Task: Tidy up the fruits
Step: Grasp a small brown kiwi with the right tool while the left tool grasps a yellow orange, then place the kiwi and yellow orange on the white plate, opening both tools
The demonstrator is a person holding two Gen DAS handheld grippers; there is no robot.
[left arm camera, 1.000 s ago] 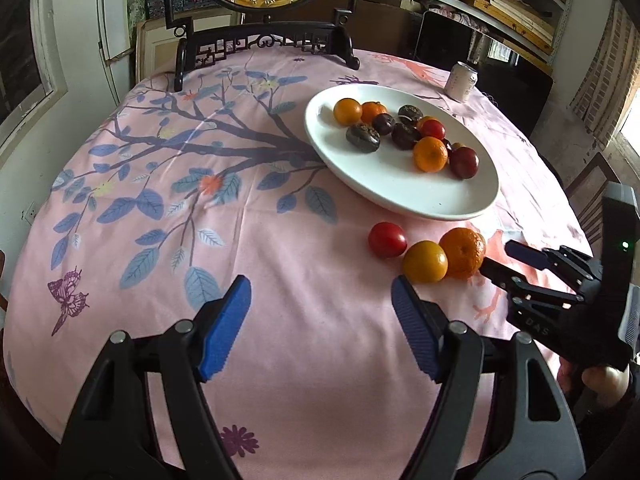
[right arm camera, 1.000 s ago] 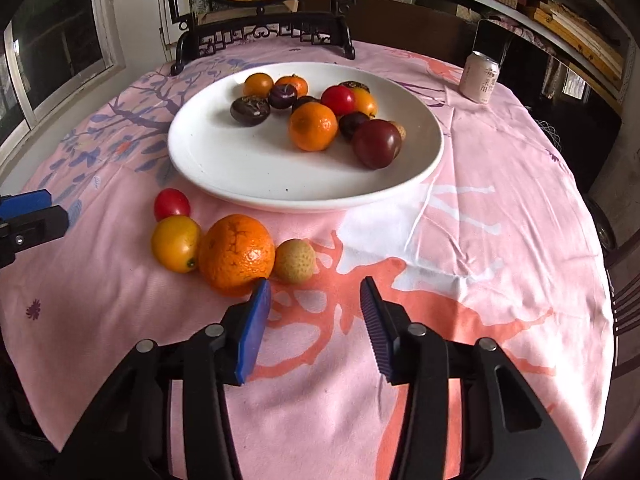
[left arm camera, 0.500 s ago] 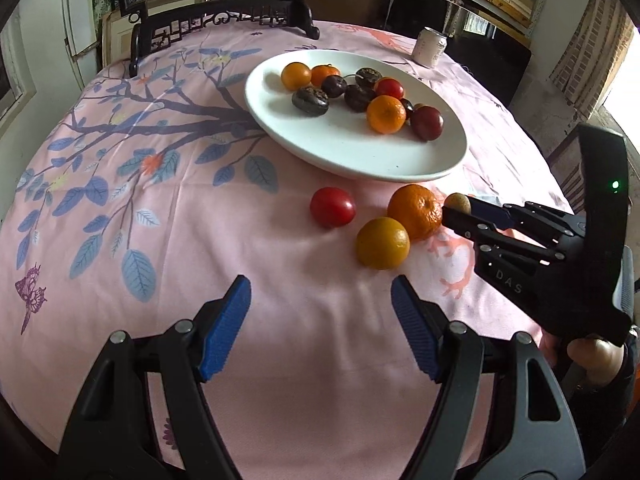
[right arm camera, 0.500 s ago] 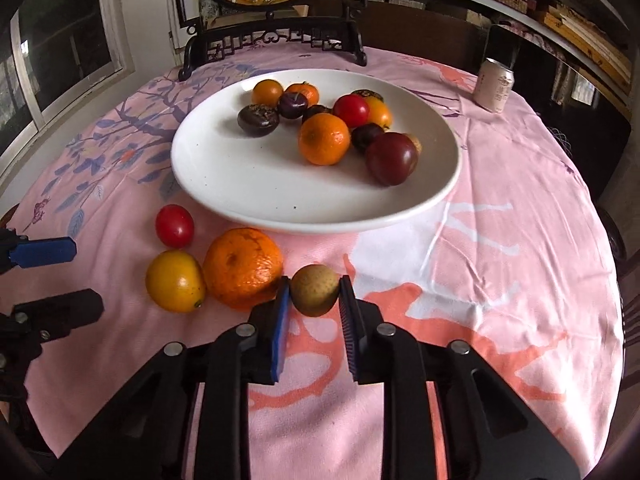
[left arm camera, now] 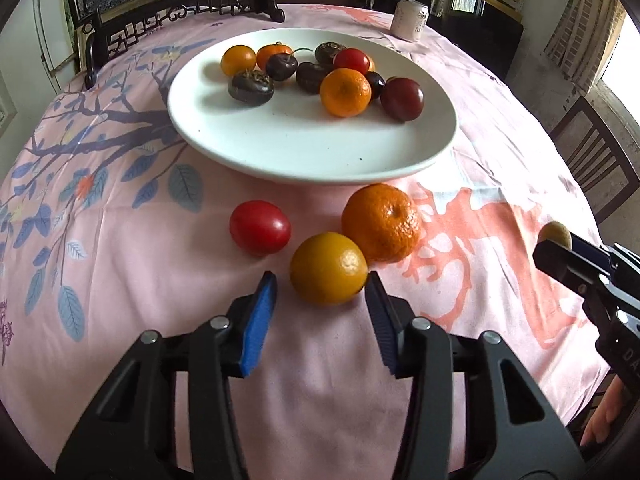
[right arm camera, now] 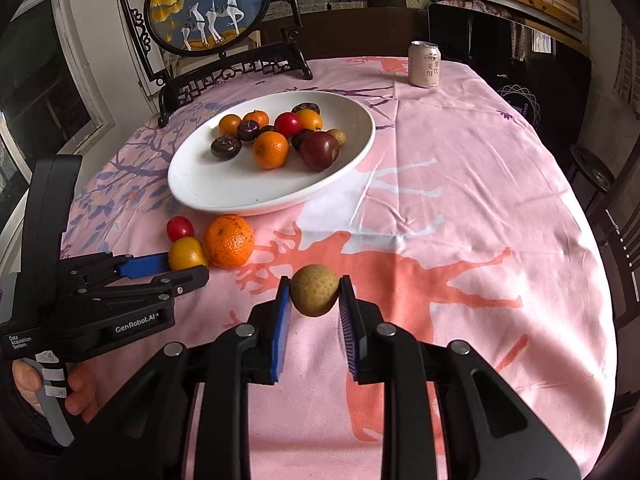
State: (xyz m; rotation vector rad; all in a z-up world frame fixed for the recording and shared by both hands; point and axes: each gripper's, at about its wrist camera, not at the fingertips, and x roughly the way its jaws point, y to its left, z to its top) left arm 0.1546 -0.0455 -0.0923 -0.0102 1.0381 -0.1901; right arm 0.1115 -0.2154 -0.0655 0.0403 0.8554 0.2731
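Between the right tongs (right arm camera: 313, 294), brown fruit (right arm camera: 314, 290) clamped, lifted off cloth

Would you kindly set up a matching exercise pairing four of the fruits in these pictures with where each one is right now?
Things:
1. brown fruit
2. yellow fruit
3. red tomato
4. plum

Places:
A. on the plate
B. held off the cloth in the right tool
C. on the cloth, between the open left tool's fingers
D. on the cloth, left of the big orange

Pairs: 1-B, 2-C, 3-D, 4-A
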